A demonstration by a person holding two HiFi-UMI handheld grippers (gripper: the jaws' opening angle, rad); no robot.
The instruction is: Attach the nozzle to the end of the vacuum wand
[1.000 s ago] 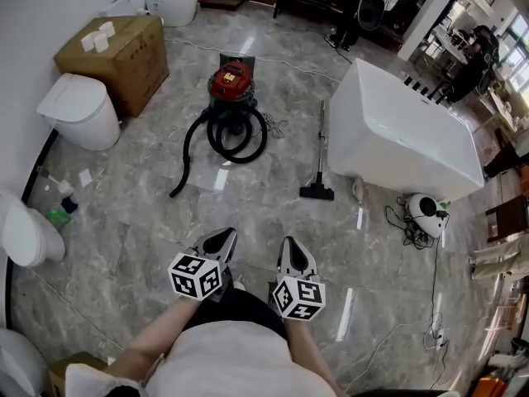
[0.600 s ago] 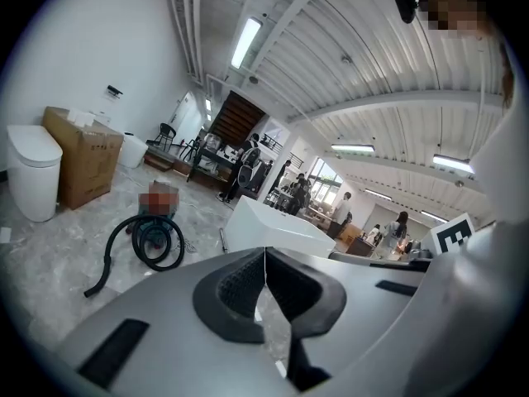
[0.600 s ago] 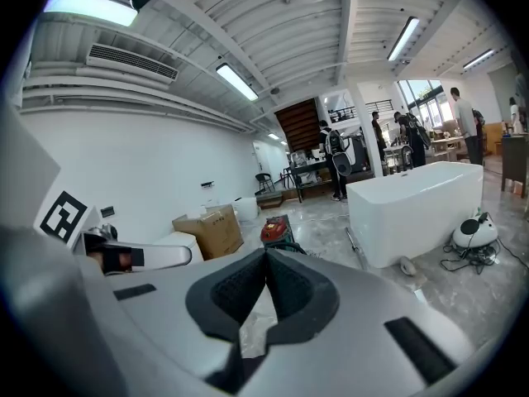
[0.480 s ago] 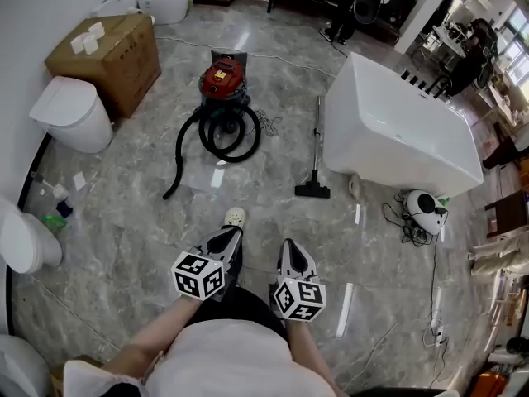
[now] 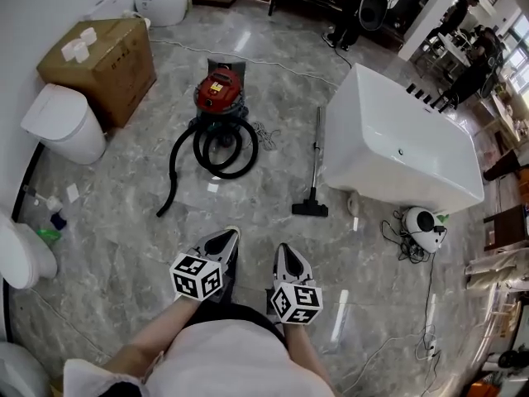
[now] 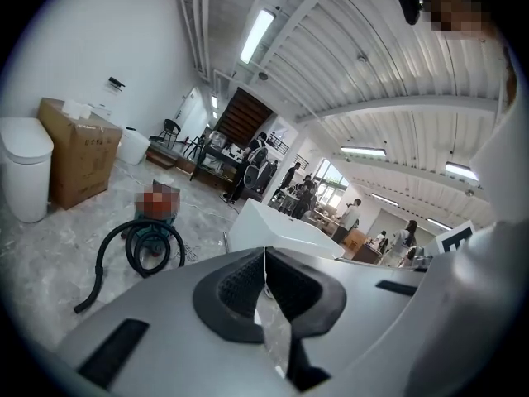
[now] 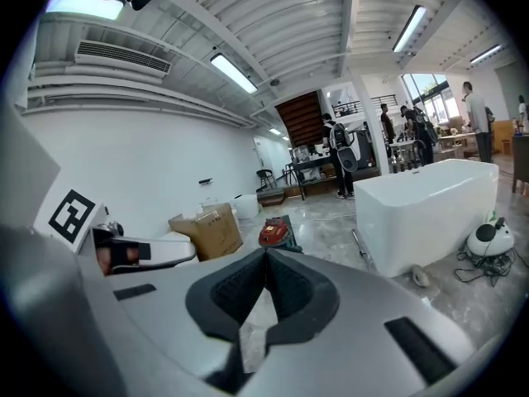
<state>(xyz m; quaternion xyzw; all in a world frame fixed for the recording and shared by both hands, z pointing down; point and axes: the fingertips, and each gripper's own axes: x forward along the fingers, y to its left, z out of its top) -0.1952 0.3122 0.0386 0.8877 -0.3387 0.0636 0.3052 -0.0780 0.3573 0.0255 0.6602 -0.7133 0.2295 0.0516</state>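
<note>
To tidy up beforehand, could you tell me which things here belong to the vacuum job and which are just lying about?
Job: vacuum wand, nozzle, red vacuum, black hose.
Lying about: bathtub, cardboard box, toilet, small white appliance.

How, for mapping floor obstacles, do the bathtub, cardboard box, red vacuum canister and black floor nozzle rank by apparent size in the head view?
Largest to smallest:
bathtub
cardboard box
red vacuum canister
black floor nozzle
The differences are plain; nearness does not blur the order.
</note>
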